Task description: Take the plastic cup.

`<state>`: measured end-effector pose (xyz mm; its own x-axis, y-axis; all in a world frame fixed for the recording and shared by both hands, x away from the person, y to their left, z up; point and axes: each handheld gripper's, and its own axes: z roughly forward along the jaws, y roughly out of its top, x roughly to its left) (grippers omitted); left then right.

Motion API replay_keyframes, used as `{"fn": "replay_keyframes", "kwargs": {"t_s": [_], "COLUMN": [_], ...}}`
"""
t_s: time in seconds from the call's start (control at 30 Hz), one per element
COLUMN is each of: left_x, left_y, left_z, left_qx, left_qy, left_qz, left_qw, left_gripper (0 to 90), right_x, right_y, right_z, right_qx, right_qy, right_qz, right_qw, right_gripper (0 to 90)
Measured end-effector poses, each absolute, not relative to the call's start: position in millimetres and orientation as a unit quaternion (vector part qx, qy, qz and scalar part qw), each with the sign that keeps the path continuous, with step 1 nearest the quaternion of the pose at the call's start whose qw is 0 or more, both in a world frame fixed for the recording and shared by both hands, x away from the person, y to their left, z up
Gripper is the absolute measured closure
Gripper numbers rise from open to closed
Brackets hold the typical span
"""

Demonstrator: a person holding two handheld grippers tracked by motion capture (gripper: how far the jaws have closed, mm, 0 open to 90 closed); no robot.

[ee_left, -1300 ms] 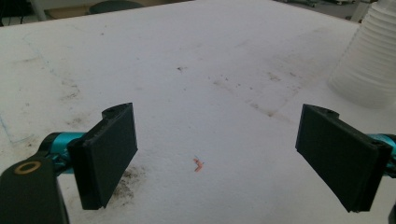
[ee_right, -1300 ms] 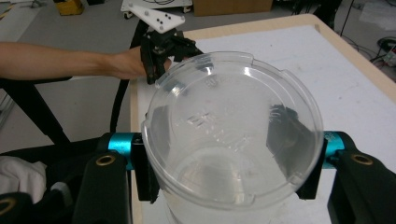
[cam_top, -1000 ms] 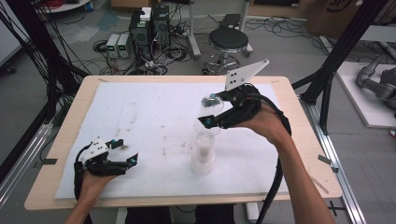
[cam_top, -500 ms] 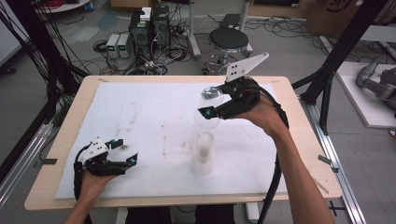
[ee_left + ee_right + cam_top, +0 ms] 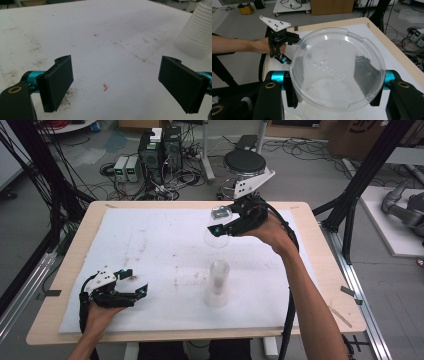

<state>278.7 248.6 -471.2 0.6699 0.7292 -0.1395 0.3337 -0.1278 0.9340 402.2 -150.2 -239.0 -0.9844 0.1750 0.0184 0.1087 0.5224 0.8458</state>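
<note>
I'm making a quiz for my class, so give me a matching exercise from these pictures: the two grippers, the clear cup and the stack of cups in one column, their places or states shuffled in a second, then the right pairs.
Things:
1. left gripper
2. right gripper
3. clear cup
4. stack of cups

States:
A. stands upright on the white mat
B. held off the table, between two black jaws
C. jaws wide apart, nothing between them
D. jaws closed on a cup's sides

Pairs: 1-C, 2-D, 3-B, 4-A

Clear glossy plastic cup; matt white stained mat; wooden table.
</note>
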Motion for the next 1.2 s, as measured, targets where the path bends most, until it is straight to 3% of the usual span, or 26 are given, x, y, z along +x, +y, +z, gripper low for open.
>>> {"fn": "replay_keyframes", "kwargs": {"t_s": [0.7, 1.2], "left_x": [278, 278], "left_y": [249, 249], "left_z": [-471, -471], "left_qx": [0.729, 0.727], "left_qy": [0.356, 0.36], "left_qz": [0.181, 0.18], "left_qw": [0.555, 0.557], "left_gripper": [12.5, 12.5], "right_x": [433, 438], "right_y": [-156, -149], "right_z": [-279, -284], "right_qx": [0.084, 0.069], "right_qy": [0.842, 0.832], "right_qz": [0.532, 0.55], "right_qw": [0.005, -0.007], "right_gripper": [44.2, 46.2]}}
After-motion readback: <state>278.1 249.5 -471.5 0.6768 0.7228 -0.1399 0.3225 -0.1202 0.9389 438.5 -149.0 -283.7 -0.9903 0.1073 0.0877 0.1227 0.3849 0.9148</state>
